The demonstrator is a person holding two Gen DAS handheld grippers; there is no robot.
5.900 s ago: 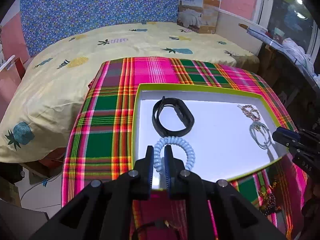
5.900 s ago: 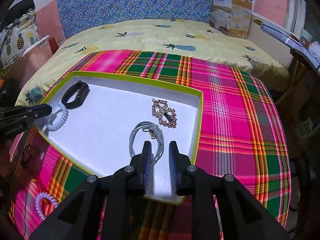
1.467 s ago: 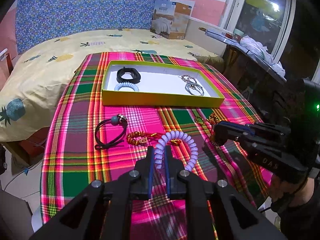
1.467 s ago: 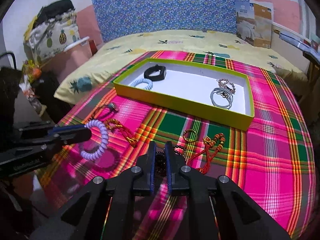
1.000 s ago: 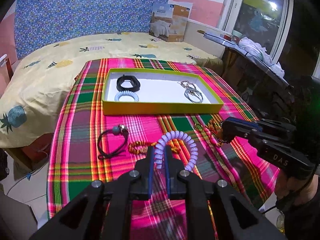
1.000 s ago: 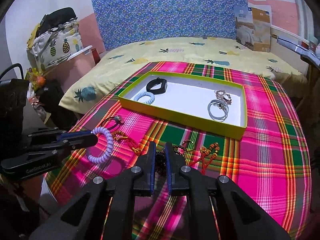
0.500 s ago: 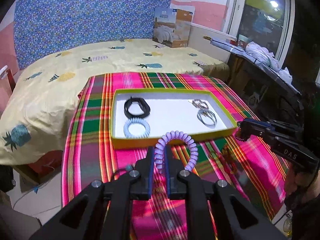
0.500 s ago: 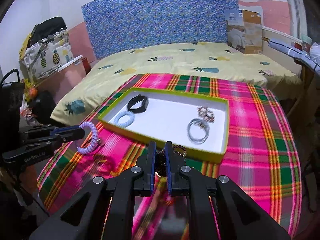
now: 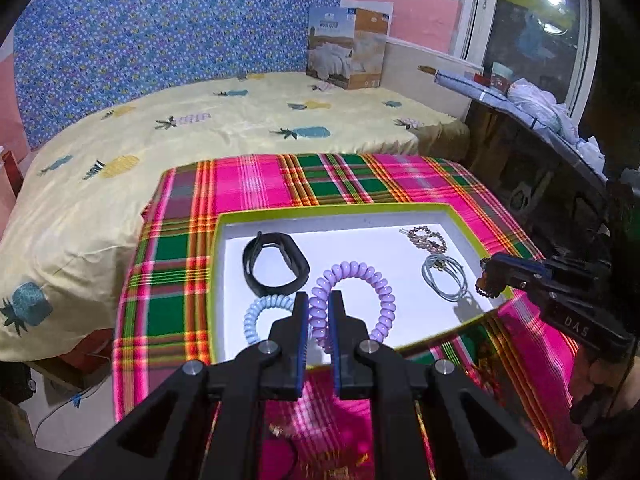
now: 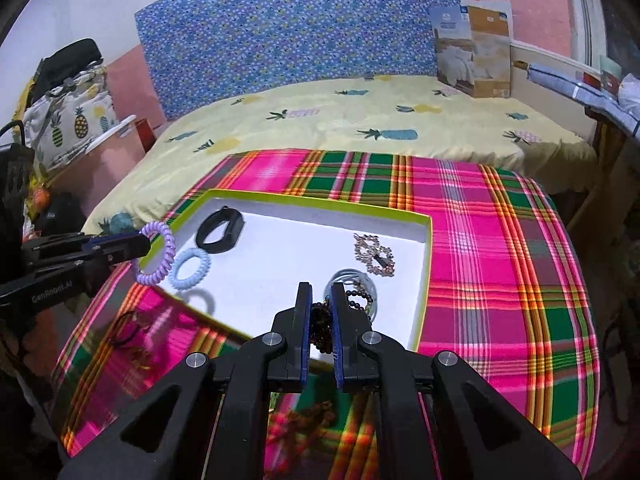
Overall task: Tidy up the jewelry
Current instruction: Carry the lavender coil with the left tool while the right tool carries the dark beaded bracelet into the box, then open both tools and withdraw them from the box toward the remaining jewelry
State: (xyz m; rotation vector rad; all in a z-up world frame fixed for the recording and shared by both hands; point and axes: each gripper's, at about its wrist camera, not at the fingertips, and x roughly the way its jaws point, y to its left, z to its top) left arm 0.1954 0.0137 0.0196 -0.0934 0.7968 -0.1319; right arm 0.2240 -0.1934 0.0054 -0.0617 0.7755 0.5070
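The left gripper (image 9: 319,312) has its jaws nearly closed, pinching a lilac coil (image 9: 352,300) by its 9 o'clock side; the rest of the loop stands free of the pads, up and toward 3 o'clock, over the near edge of the tray (image 9: 332,209). In the right wrist view the same coil (image 10: 156,254) hangs off the left gripper's tip at 9 o'clock, just above the tray's near-left rim (image 10: 320,198).

The right gripper (image 10: 321,308) is clamped on a dark bead bracelet (image 10: 322,326), the gap between its jaws no wider than the beads; a short run of beads loops out toward 1 o'clock, over the grey cords (image 10: 354,280). From the left wrist view this gripper (image 9: 486,276) sits at 3 o'clock over the tray's right rim, beads dangling from its tip.

In the tray lie a black band (image 9: 276,264) at 11 o'clock, a pale blue coil (image 9: 264,312) just beside the left gripper's left pad, a beaded brooch (image 9: 426,237) at 2 o'clock, and the grey cords below it. The tray rests on a plaid cloth (image 10: 500,240). More pieces lie on the cloth nearer than the tray, blurred.
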